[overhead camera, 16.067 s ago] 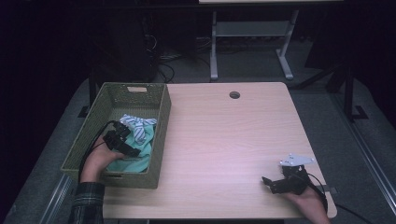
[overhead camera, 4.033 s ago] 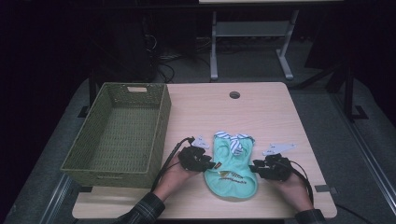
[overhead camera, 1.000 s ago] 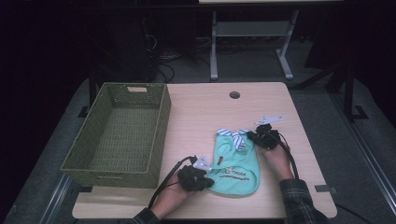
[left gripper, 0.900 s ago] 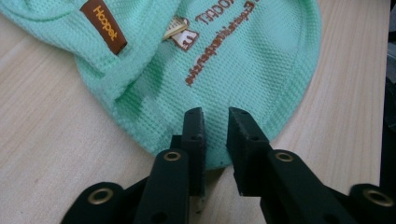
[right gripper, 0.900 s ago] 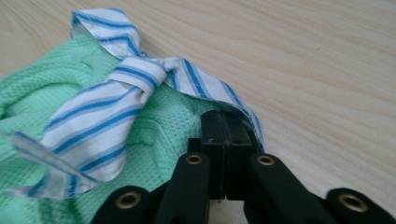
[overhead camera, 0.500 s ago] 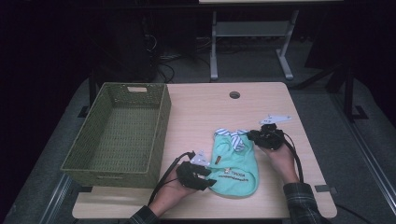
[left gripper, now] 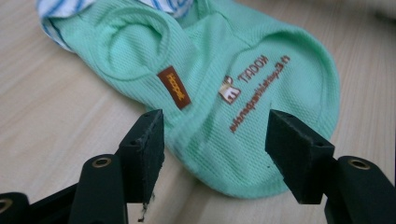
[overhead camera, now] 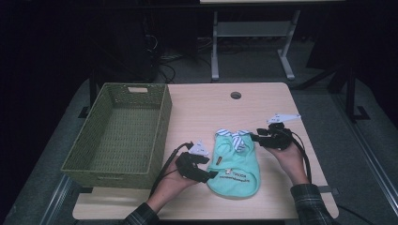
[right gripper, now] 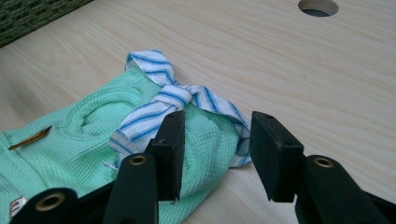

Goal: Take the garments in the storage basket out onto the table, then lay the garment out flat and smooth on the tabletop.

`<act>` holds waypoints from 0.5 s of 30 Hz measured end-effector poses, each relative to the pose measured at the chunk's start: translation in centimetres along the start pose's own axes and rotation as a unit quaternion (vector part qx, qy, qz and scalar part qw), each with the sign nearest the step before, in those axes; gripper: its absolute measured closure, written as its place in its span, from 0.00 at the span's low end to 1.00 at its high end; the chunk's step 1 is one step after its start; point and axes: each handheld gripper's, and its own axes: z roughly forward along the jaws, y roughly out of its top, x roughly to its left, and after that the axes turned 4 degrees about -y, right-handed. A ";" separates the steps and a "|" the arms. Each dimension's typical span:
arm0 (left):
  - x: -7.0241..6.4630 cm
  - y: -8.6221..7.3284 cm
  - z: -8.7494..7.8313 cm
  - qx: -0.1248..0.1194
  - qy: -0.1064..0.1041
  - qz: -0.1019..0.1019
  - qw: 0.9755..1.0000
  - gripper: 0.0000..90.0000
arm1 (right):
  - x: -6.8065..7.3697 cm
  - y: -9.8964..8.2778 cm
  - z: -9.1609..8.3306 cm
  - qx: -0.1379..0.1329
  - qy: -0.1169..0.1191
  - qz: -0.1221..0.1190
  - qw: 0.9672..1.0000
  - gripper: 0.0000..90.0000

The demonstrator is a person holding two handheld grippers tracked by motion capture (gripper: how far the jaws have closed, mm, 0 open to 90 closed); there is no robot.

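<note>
Small mint-green knit pet shirt (overhead camera: 235,166) with a blue-and-white striped collar (overhead camera: 233,136) lies flat on the light wooden desk (overhead camera: 211,105), right of centre, hem toward the near desk edge, collar toward the far side. Shirt hem sits near the front edge but not over it.

Left tongs (overhead camera: 202,174) at the shirt's left side near the hem; jaws spread, have just been opening, cloth lies below and between them, pads not pressing on it. In the left gripper view the brown label (left gripper: 173,87) and printed logo (left gripper: 254,81) sit just ahead of the jaws.

Right tongs (overhead camera: 257,137) at the collar's right end; jaws spread, also just been opening, striped collar (right gripper: 182,105) between them, not pinched.

Green woven rectangular basket (overhead camera: 96,154) stands on the desk's left side, well apart from the shirt, with bare desk between them. Open desk beyond the collar up to the round cable hole (overhead camera: 235,95) near the far edge. Narrow free strip right of the right hand to the desk edge.
</note>
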 end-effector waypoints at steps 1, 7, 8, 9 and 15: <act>0.2 0.1 -0.1 0.005 0.002 0.003 1.000 0.40 | 0.0 0.0 -0.1 -0.001 0.002 0.002 1.000 0.60; 1.1 0.9 -0.3 0.000 0.011 -0.002 1.000 0.37 | -0.2 0.2 -0.3 -0.005 0.006 -0.001 1.000 0.55; 1.4 1.1 -0.3 0.003 0.013 -0.001 1.000 0.36 | -0.2 0.4 -0.4 -0.005 0.007 0.000 1.000 0.55; 1.7 1.4 -0.3 0.001 0.020 -0.002 1.000 0.36 | -0.3 0.5 -0.5 -0.011 0.007 -0.003 1.000 0.55; 2.8 2.4 -0.2 -0.003 0.033 -0.004 0.999 0.35 | -0.6 0.7 -0.7 -0.007 0.012 0.000 1.000 0.54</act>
